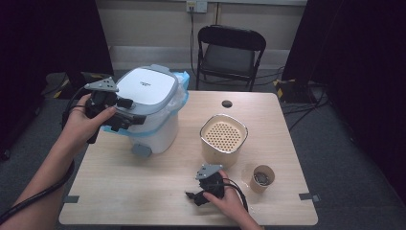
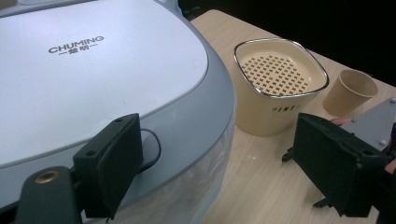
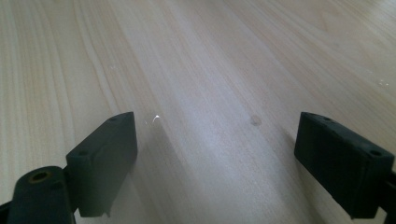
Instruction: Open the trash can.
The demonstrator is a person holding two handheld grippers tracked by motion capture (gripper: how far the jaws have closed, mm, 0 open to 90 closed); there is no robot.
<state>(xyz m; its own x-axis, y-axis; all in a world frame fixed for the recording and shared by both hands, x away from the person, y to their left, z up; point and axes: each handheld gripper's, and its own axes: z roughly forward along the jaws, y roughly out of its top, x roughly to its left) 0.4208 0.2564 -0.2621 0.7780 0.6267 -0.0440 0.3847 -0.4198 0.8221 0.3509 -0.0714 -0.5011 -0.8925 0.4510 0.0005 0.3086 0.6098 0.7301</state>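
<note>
**Left gripper at pedal bin lid, lid shut**

Pedal bin [image 1: 160,132] stands upright at the far left of the tabletop [image 1: 143,191], long axis vertical. Grey lid [image 1: 143,88] is down and roughly level. The foot pedal [image 1: 141,149] points to the near edge, so the hinge is probably on the far side. A blue liner [image 1: 182,80] is bunched under the rim.

Left gripper [image 1: 127,112] sits at the lid's near-left edge. In the left gripper view its jaws stand apart, one over the lid rim [image 2: 187,140], with nothing pinched. Right gripper [image 1: 196,196] rests low on the near tabletop, jaws released and only bare wood between them [image 3: 229,158].

Handling, my guess:
- The shell is stiff plastic, and the bin is likely light if empty, so it may slide or tip when pushed sideways.
- The lid top is smooth and slick, a poor pinch surface.
- The protruding lid rim at the front looks like the best place to take hold. The pedal is the alternative way to open it.
- The liner is thin film and snags easily.

A beige perforated container [image 1: 223,139] and a paper cup [image 1: 262,178] stand to the right, well apart from the bin.
</note>
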